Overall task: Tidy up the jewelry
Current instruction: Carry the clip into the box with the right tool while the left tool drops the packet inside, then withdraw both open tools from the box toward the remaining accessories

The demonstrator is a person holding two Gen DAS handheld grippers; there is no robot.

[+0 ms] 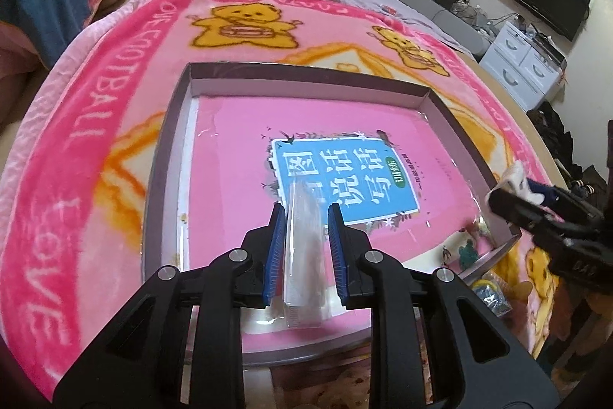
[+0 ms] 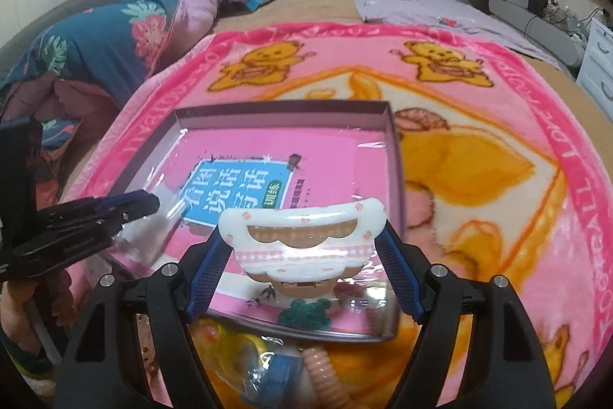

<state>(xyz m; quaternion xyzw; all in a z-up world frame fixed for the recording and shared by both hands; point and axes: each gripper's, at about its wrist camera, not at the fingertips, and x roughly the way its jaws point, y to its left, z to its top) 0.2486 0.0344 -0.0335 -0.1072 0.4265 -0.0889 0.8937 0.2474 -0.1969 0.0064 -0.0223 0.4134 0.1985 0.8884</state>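
Observation:
My right gripper (image 2: pixel 302 236) is shut on a white hair claw clip (image 2: pixel 302 232) with small peach decorations, held above the near edge of a shallow open box (image 2: pixel 394 148). The box holds a pink book (image 2: pixel 245 186) under clear film. My left gripper (image 1: pixel 306 213) is shut on a clear plastic packet (image 1: pixel 304 248) and hovers over the same box (image 1: pixel 168 140). The left gripper also shows at the left of the right wrist view (image 2: pixel 130 204). The right gripper with the clip shows at the right edge of the left wrist view (image 1: pixel 509 186).
The box lies on a pink bear-print blanket (image 2: pixel 479 179) on a bed. Loose items lie just in front of the box: a yellow piece (image 2: pixel 230 340), a blue item (image 2: pixel 279 370), a peach coil hair tie (image 2: pixel 325 370). A folded floral quilt (image 2: pixel 95 45) lies at left.

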